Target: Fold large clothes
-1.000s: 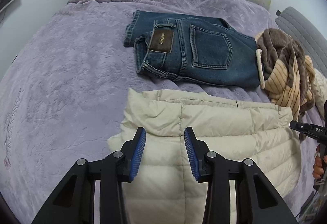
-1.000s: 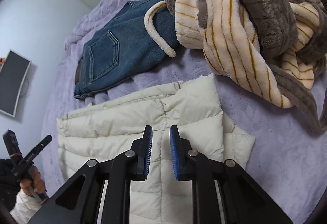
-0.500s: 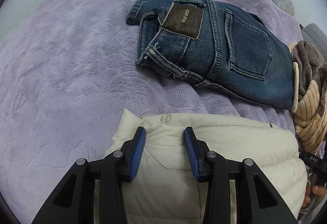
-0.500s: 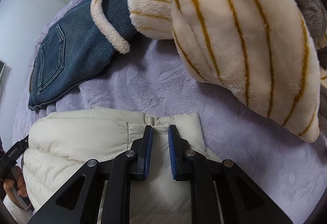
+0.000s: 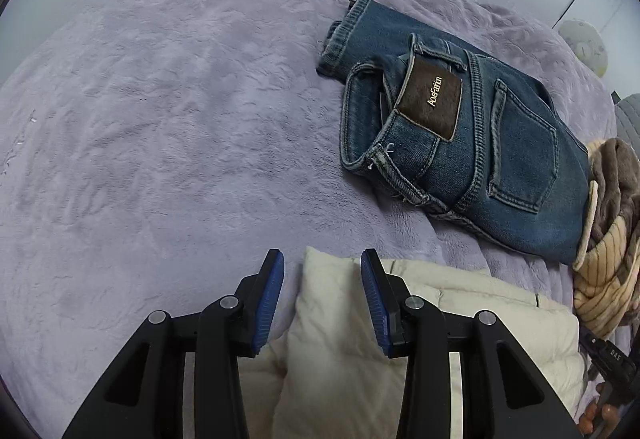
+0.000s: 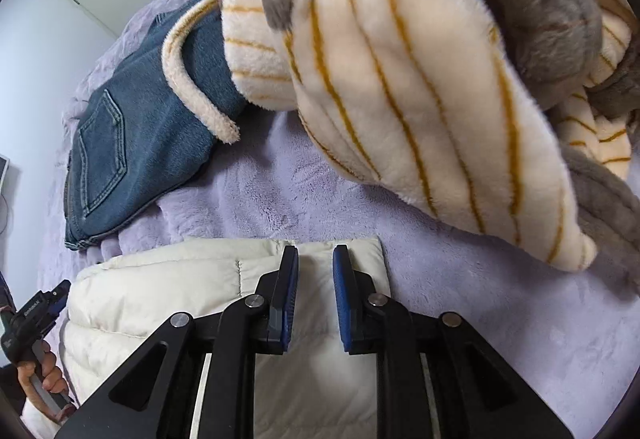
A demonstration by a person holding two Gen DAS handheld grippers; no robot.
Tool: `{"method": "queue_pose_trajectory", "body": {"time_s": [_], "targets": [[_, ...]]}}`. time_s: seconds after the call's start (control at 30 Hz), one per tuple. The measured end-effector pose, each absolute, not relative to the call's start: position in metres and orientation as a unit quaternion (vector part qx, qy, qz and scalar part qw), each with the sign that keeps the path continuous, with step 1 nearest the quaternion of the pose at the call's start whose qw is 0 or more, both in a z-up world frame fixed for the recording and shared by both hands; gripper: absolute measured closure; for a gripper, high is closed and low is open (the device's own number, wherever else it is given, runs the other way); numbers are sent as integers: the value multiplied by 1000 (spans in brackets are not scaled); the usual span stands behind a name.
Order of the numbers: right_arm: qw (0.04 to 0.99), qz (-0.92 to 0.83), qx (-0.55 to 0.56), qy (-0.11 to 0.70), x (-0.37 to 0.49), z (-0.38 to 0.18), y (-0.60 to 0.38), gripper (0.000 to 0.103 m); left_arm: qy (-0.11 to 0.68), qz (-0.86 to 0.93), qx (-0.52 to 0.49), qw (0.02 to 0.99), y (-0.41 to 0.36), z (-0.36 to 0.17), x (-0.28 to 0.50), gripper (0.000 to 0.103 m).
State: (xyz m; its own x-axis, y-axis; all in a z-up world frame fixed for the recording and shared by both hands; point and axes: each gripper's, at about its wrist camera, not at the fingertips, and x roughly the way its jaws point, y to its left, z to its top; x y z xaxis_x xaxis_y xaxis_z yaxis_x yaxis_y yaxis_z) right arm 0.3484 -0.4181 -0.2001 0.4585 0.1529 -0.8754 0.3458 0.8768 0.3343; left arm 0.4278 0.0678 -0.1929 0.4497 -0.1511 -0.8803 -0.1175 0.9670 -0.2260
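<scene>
Lavender plush bedspread [image 5: 160,127] covered the whole bed. On it, far right: striped cream-and-brown fleece garment [image 6: 420,79], heaped, unfolded. Left of that, folded blue denim jeans [image 5: 480,143], fleece edge lapping over one end.

Task item: cream quilted puffer jacket [image 5: 460,319], lying at the near edge of the bed with its long axis running left-right, so its far long edge faced both claws. Looked partly folded already; can't confirm.

Left claw [image 5: 322,299] was over the jacket's far-left corner. Jaws parted, corner sat between the blue pads, gap visible on the left pad side, so not clamped yet. Right claw [image 6: 316,299] was at the far-right corner. Jaws narrow and had just been opening slightly; fabric lay between them but a strip of cream showed free, so I'd call it released.

Each hand was nearer its own corner. Judgement: next move is a two-corner pinch along that far edge, then fold across the short axis.
</scene>
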Motion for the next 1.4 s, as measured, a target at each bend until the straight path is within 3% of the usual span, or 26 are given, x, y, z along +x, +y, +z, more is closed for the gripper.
{"method": "queue_pose_trajectory", "body": {"time_s": [0.1,0.17,0.2,0.23,0.47,0.6,0.73,0.93,1.4], "targets": [[830,-51,234,504,329,-177,-414,82,524,-15,-106,845,74,-177,404,61],[831,-44,242,498,311,-166,-410,65,529,-22,-104,842,77,-168,383,59],[831,-41,249,496,301,-161,-409,47,529,-24,-106,842,77,-163,371,49],[832,-40,257,491,290,-155,-407,40,527,-27,-110,842,78,-158,358,38],[821,-7,296,489,222,-136,-383,39,540,-40,-148,828,88,-149,273,34],[804,22,334,492,180,-142,-374,21,559,-52,-161,812,95,-160,236,34],[783,35,387,486,147,-158,-365,14,582,-69,-248,771,107,-187,211,34],[724,42,482,492,123,-204,-360,14,596,-107,-365,707,108,-235,195,34],[669,35,606,430,145,-264,-376,14,563,-98,-374,730,96,-256,249,34]]}}
